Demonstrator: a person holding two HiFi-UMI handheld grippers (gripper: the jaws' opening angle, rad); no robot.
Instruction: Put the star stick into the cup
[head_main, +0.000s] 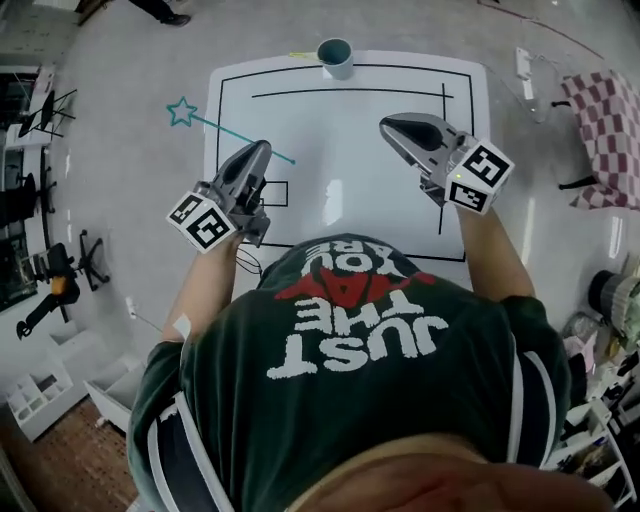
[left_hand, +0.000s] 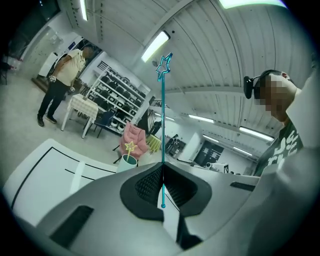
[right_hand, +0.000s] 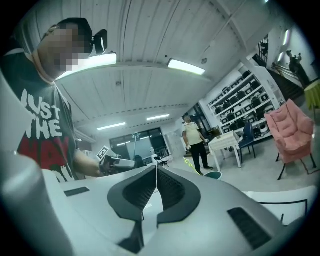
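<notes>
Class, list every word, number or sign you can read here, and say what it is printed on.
"JUST THE": shirt, upside down in the head view.
"YOU ARE": same shirt.
Red word between them: too blurred.
Left cube and right cube: square markers, no words.

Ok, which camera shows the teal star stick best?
The left gripper view: the teal star stick runs its full length there, clamped between the left hand-held gripper's shut jaws, star on top. The head view shows it small, slanting out past the table's left edge. In the right gripper view I can't make it out.
</notes>
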